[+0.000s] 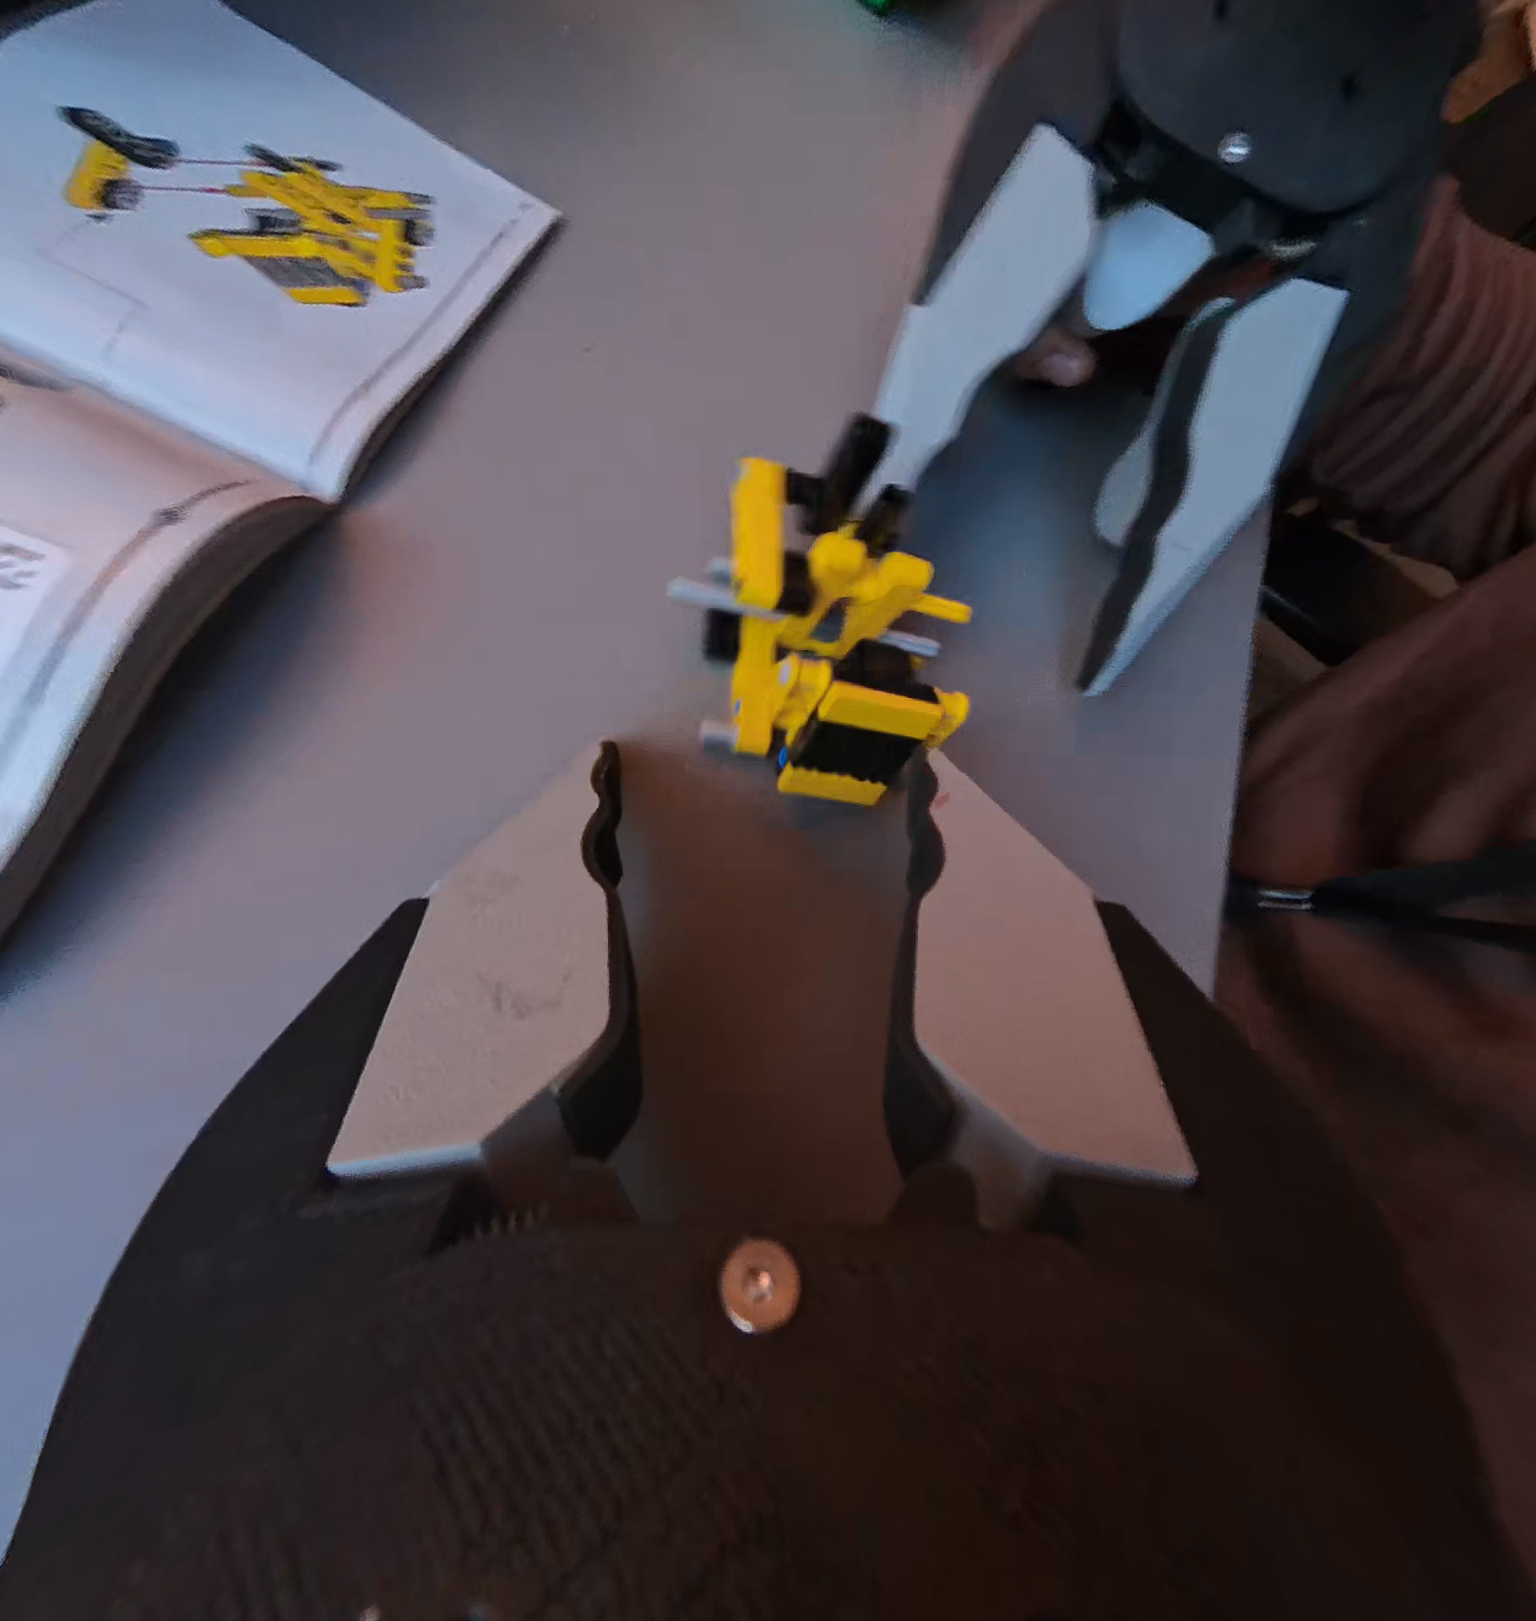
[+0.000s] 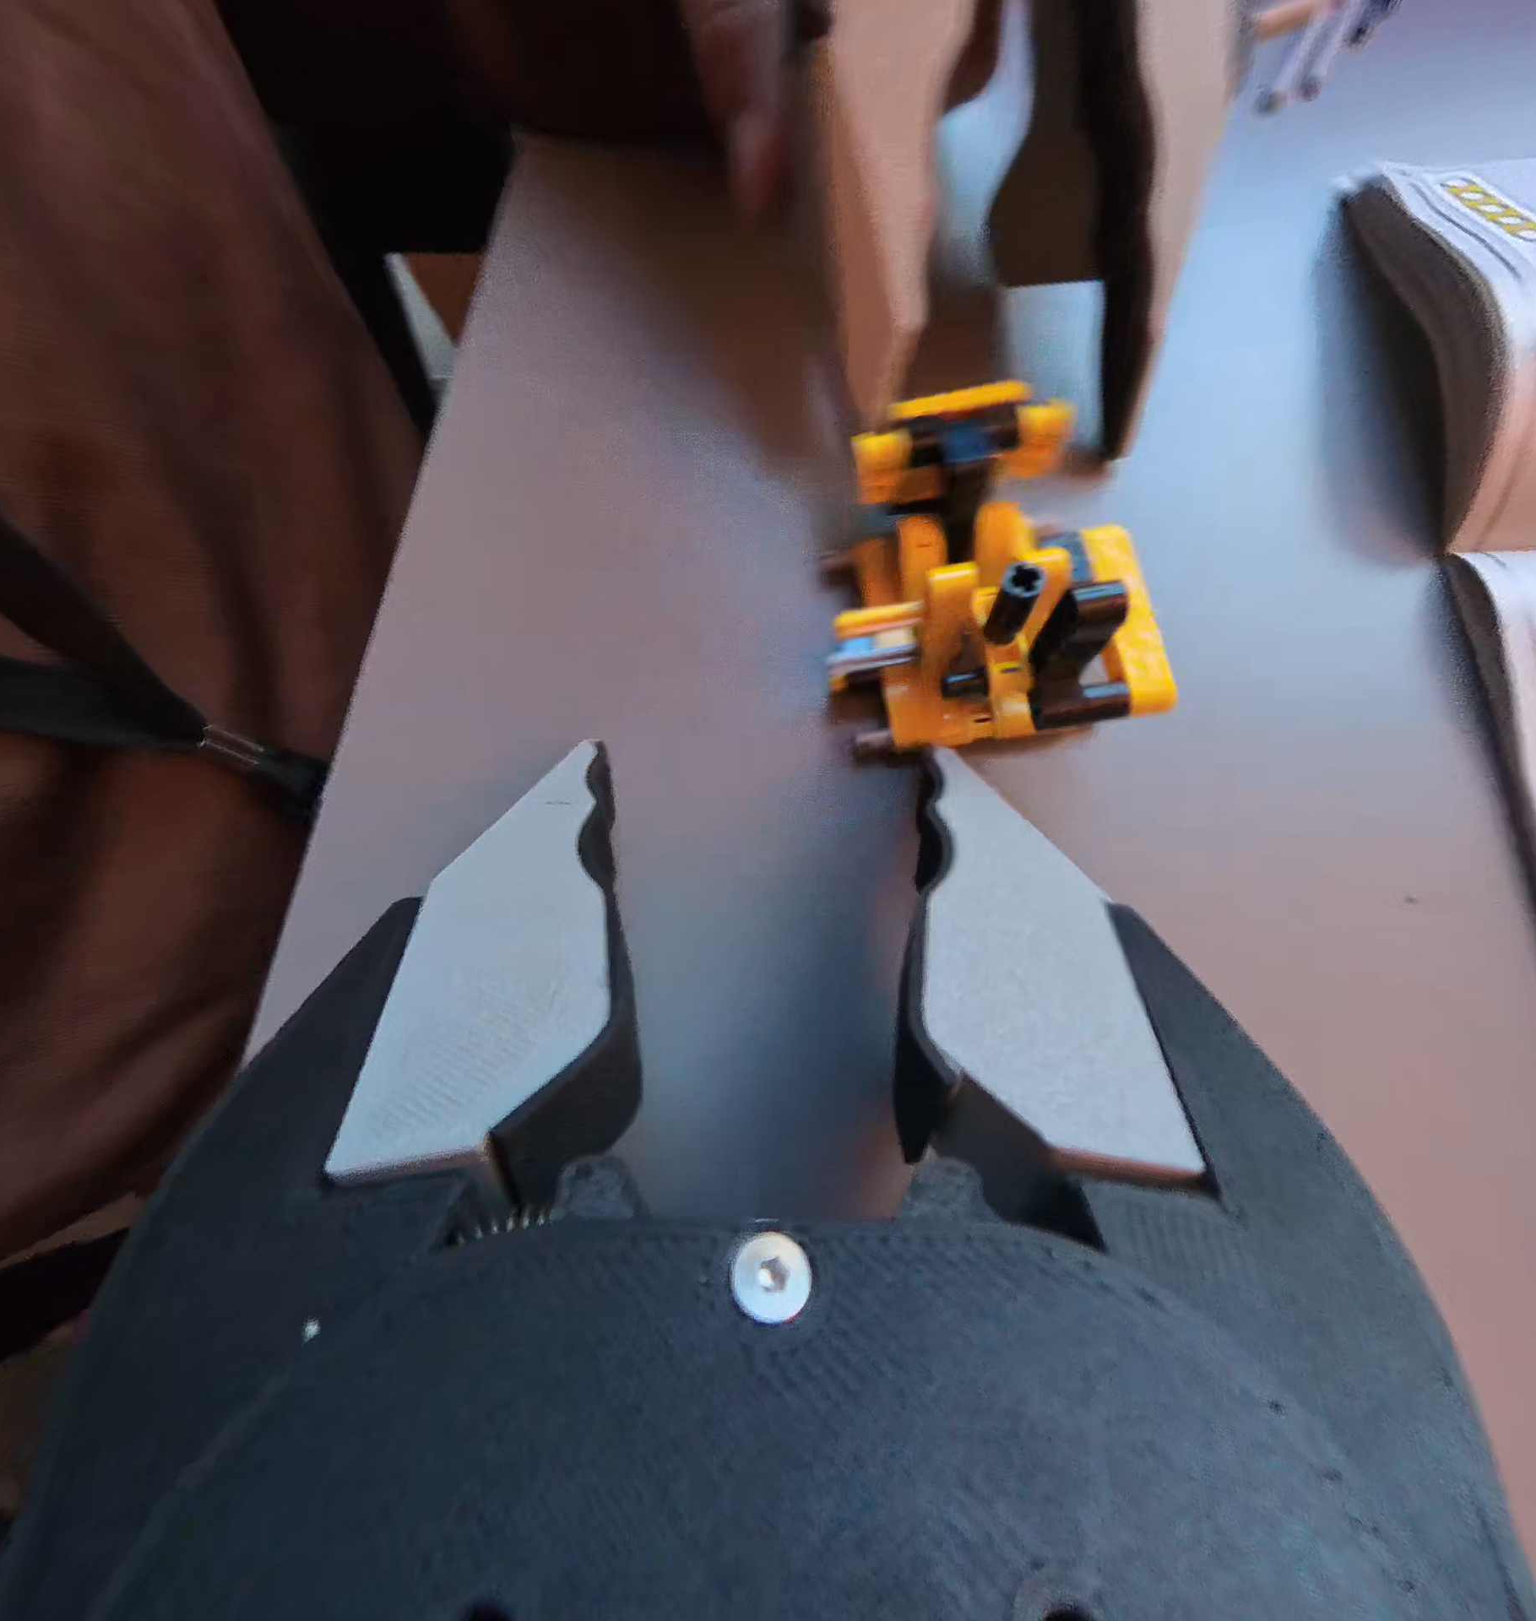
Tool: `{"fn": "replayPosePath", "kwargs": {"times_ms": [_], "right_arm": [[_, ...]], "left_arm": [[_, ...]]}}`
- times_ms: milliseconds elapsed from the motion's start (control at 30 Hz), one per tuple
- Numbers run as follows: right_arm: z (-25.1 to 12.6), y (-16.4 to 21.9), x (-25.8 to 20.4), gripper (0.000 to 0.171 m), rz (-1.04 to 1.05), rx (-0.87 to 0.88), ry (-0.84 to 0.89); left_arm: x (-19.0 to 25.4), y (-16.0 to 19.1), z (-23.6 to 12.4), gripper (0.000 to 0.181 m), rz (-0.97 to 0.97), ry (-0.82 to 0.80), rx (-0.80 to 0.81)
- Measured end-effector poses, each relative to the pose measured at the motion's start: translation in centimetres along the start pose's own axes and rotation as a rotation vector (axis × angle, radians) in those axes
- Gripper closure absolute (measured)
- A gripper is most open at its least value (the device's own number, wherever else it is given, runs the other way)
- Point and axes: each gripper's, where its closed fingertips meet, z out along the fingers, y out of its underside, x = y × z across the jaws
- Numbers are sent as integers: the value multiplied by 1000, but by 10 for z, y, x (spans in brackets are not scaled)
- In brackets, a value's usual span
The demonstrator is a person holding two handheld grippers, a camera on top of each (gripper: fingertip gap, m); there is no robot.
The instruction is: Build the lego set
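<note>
**Both grippers spread wide around the yellow model**

Left wrist view: the left gripper has its fingers spread wide and holds nothing. The yellow and black lego model stands on the dark table, just in front of the fingertips; its lower block looks to be touching the right fingertip, but blur makes this uncertain. Beyond the model, the right gripper comes down from the upper right, also spread, with one fingertip near the black pegs on top. An open instruction booklet lies at the left, cut off by the frame edge.

Right wrist view: the right gripper is wide apart and empty. The lego model lies just past its right fingertip, close or touching; I cannot tell which. The left gripper behind the model is blurred. The booklet is cut off at the right.
</note>
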Motion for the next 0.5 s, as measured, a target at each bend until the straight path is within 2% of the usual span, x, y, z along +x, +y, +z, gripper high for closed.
{"fn": "replayPosePath", "kwargs": {"times_ms": [33,133,300,500], "right_arm": [[-1,-1,-7,114,-19,10,-25],[-6,-3,-14,116,-42,42,-26],[-21,-4,28,110,15,95,177],[-19,-15,45,107,-13,122,296]], "left_arm": [[-7,1,-5,121,8,-15,-2],[-17,2,-20,122,-39,37,26],[-5,-17,-38,121,-82,208,186],[6,-24,-34,124,-104,329,196]]}}
